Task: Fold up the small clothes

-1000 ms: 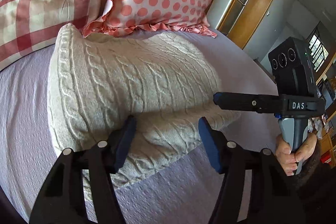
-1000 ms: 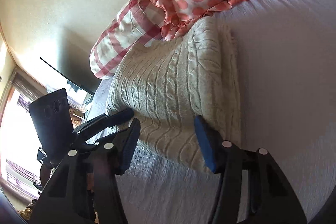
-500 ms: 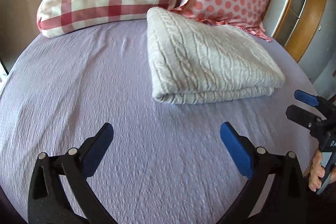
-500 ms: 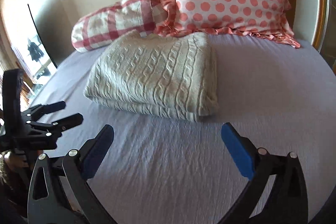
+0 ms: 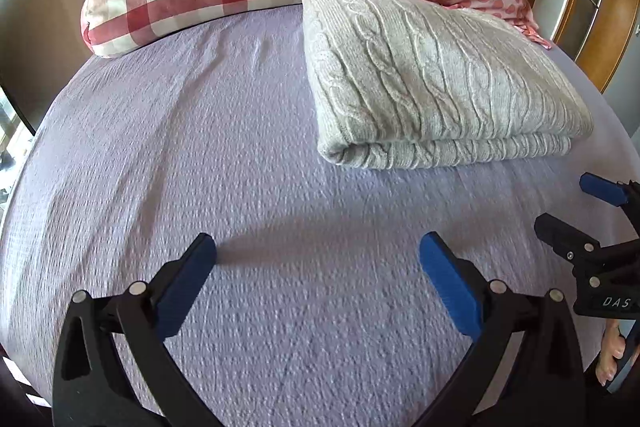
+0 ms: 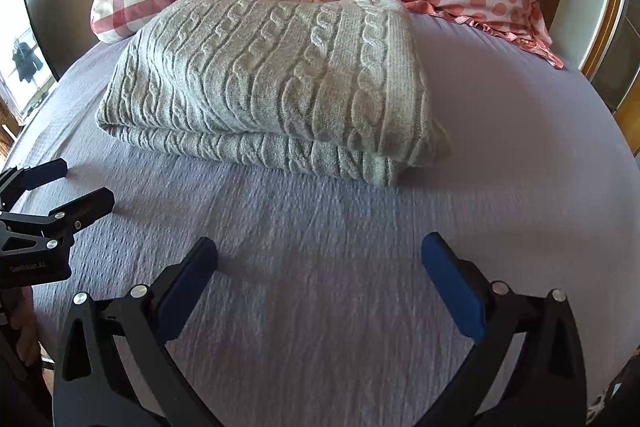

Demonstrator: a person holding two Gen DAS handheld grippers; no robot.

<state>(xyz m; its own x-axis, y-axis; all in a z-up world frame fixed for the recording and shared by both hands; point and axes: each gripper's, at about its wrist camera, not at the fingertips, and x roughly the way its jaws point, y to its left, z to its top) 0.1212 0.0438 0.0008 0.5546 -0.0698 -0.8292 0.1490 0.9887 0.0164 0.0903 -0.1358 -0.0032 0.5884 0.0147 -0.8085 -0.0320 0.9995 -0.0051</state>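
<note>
grey knit sweater point(image 5: 432, 75) lay folded on the bed point(image 5: 200, 167), both the left hand-held gripper point(image 5: 318, 273) and right hand-held gripper point(image 6: 320, 269) wide apart, holding nothing.

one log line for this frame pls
left gripper open, empty | right gripper open, empty | cable-knit sweater folded on bed sheet | untouched

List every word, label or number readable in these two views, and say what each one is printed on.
"DAS": white letters on the black body of the right tongs, at the right edge of the left wrist view.
Faint grey lettering on the black body of the left tongs, at the left edge of the right wrist view: too blurred to read.
No other text shows.
</note>
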